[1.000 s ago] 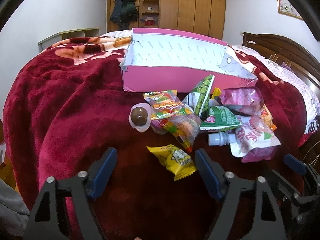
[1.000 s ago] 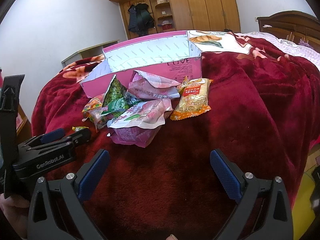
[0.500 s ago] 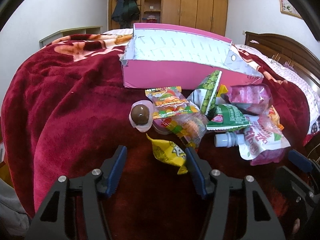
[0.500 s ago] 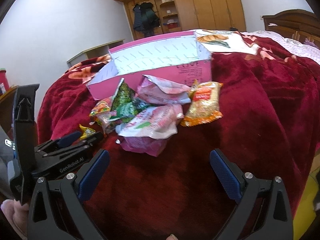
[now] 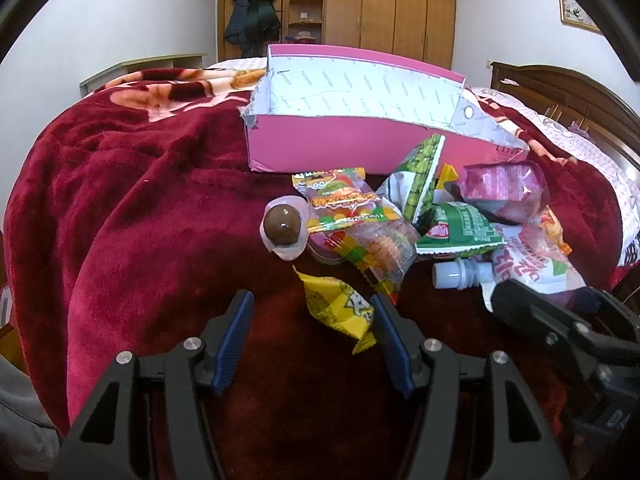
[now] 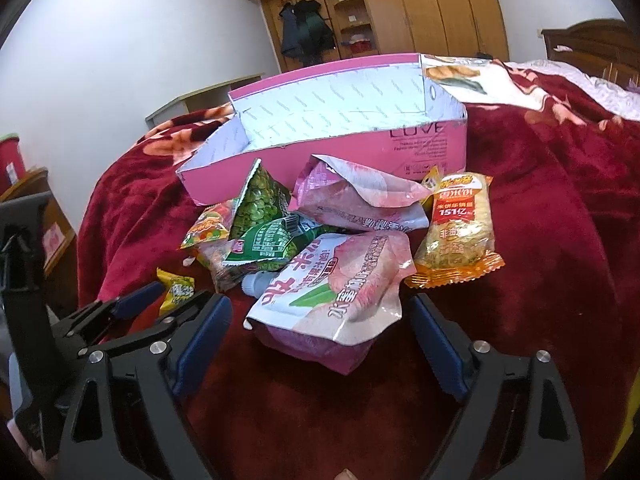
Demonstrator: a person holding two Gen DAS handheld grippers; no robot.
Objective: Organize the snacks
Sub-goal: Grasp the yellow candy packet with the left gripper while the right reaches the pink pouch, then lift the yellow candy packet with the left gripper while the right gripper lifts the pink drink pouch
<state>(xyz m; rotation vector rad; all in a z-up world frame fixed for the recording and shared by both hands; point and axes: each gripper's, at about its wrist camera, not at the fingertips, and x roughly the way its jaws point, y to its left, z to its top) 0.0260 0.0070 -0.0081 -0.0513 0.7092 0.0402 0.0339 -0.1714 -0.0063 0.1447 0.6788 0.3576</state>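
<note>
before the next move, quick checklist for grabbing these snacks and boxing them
1. Yellow candy packet between left gripper jaws: ok, though only the right pad touches it.
2. Left grip firm: not ok, gap at the left pad.
3. Peach drink pouch between right gripper jaws: ok, jaws closing, not yet touching.
4. Pink box open at the top: ok.
5. Grippers clear of each other: cannot tell, they are close.

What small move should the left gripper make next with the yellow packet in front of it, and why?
Probably nudge the left gripper forward and close it. The yellow packet lies on the red blanket, only partly between the blue pads: it touches the right-hand pad, and a gap remains at the other. It lies apart from the pile, so it is an easy first pick for the pink box.
</note>
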